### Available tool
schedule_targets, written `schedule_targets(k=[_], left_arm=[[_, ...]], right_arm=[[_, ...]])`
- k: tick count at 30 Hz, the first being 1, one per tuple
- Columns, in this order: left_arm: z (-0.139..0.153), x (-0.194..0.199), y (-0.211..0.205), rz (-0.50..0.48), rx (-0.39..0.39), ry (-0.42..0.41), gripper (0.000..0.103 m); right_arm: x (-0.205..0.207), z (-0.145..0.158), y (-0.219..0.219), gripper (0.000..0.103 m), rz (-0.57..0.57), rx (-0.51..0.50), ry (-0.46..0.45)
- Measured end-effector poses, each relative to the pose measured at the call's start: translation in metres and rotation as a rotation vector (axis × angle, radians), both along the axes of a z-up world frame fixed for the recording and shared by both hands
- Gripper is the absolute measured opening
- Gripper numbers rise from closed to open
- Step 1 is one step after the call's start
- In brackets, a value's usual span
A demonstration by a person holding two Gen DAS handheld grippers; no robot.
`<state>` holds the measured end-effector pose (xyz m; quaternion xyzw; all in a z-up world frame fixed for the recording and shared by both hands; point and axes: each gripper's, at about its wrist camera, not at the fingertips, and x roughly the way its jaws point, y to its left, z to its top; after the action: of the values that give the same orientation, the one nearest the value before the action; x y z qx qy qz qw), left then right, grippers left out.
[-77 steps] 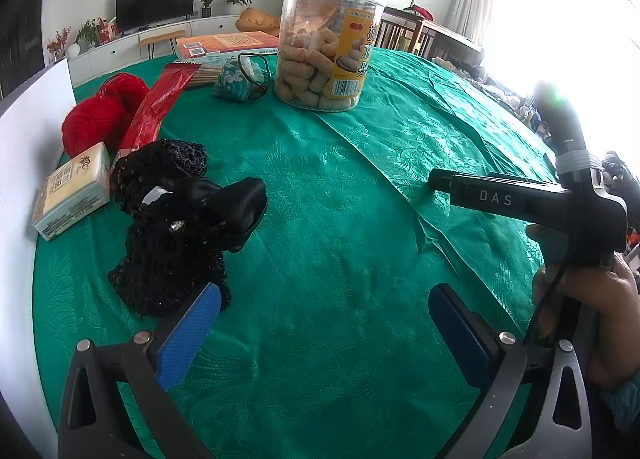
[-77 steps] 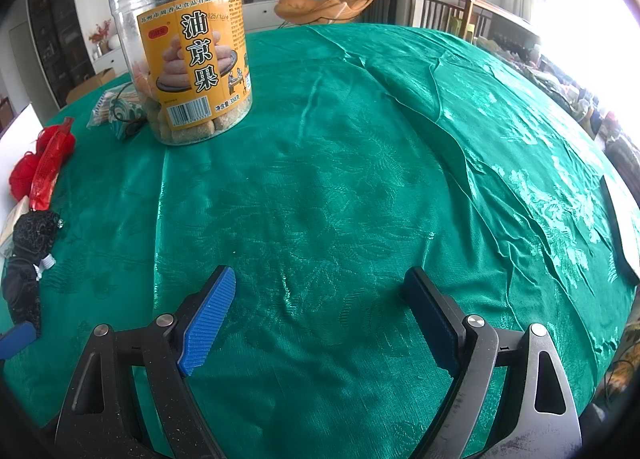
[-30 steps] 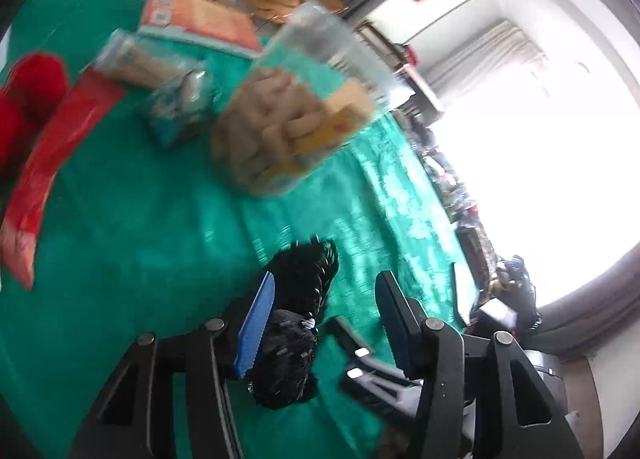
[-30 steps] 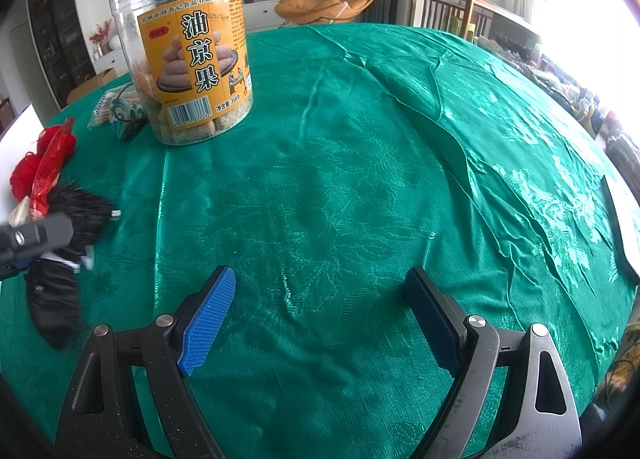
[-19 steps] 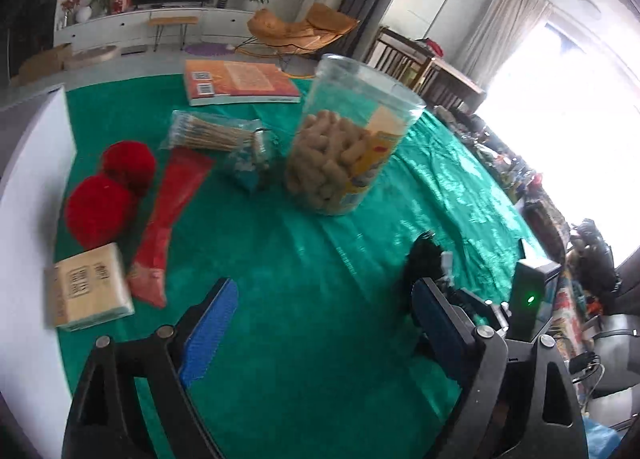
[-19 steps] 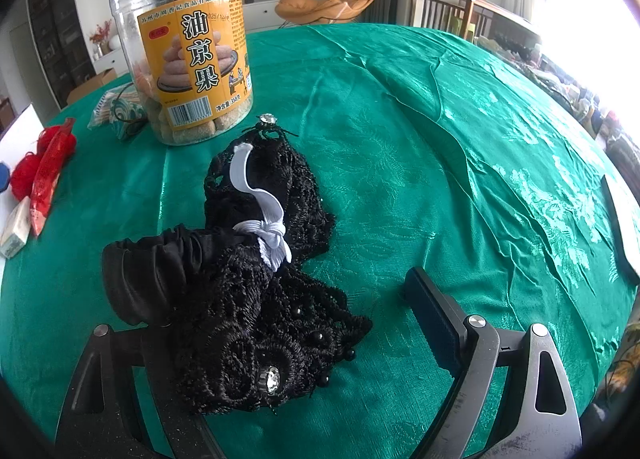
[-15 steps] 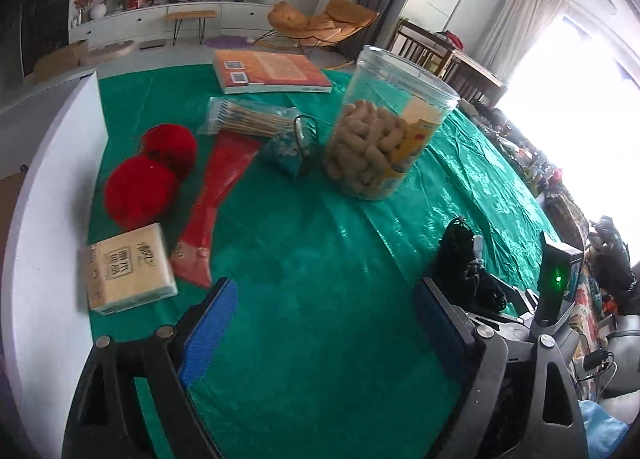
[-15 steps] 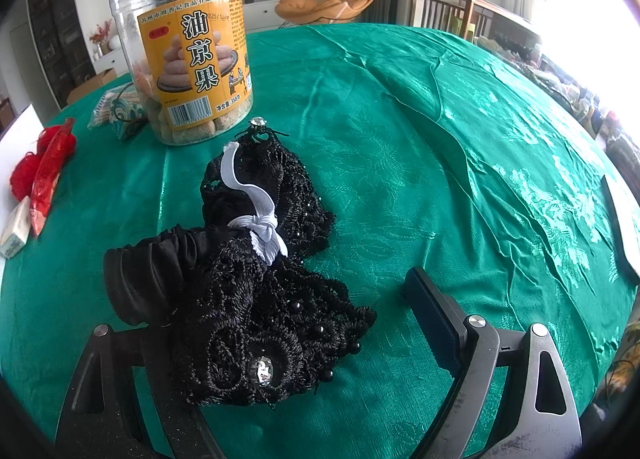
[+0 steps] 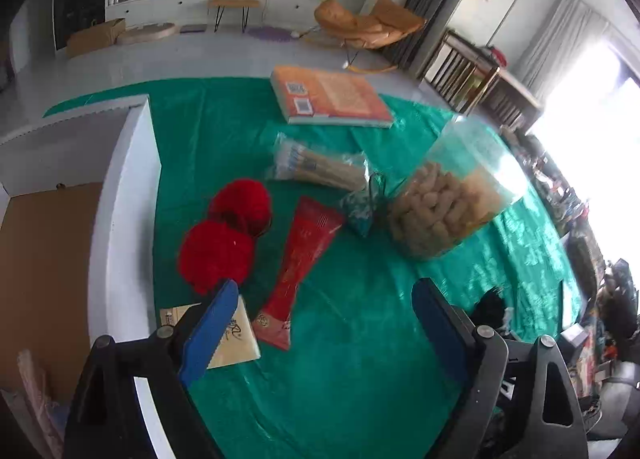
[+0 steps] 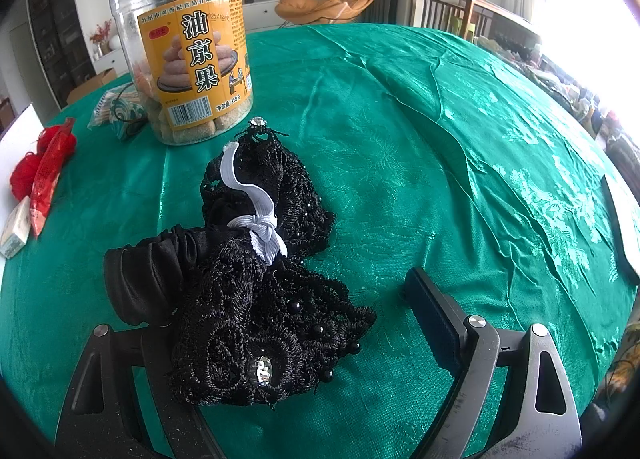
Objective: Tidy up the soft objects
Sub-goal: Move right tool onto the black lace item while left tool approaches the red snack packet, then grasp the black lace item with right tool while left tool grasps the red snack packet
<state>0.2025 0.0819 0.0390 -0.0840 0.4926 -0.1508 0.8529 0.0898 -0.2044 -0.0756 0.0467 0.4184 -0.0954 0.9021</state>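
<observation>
Over the tablecloth [image 9: 352,359] the left claw [image 9: 320,323] gapes wide, empty.

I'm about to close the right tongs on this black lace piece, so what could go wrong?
1. The black lace piece covers the right tongs' left finger, so it may snag on beads or the white elastic.
2. It is loosely bunched, so only part may lift.
3. The snack jar stands just behind it.

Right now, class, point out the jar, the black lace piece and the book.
jar [image 10: 192,59]: right wrist view, on its orange label.
black lace piece [image 10: 256,299]: right wrist view, on the lace below the white bow.
book [image 9: 336,97]: left wrist view, on the middle of its orange cover.
</observation>
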Motion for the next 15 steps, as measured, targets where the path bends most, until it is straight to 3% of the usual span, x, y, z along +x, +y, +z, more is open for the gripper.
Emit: schedule_targets(k=[2,5,7,9,10,11,13,15], left_arm=[[-0.020,0.005,-0.024,-0.085,0.085,0.027,0.088],[-0.050,0.011,-0.063,-0.179,0.294,0.005,0.088],[-0.071,0.019,-0.075,-0.172,0.402,0.003,0.088],[-0.086,0.028,-0.078,-0.140,0.440,0.024,0.083],[-0.090,0.029,-0.077,-0.133,0.419,0.037,0.067],[-0.091,0.028,-0.078,-0.136,0.390,0.045,0.042],[-0.087,0.023,-0.079,-0.174,0.266,0.080,0.032],[-0.078,0.017,-0.079,-0.209,0.043,0.139,0.032]], right_arm=[[0.000,0.000,0.000,0.089,0.000,0.000,0.000],[0.000,0.000,0.000,0.089,0.000,0.000,0.000],[0.000,0.000,-0.001,0.089,-0.001,0.001,0.000],[0.000,0.000,0.000,0.089,-0.001,0.000,0.000],[0.000,0.000,0.000,0.089,-0.001,0.000,0.000],[0.000,0.000,0.000,0.089,-0.001,0.000,0.000],[0.000,0.000,0.000,0.089,-0.001,0.000,0.000],[0.000,0.000,-0.001,0.089,-0.001,0.000,0.000]])
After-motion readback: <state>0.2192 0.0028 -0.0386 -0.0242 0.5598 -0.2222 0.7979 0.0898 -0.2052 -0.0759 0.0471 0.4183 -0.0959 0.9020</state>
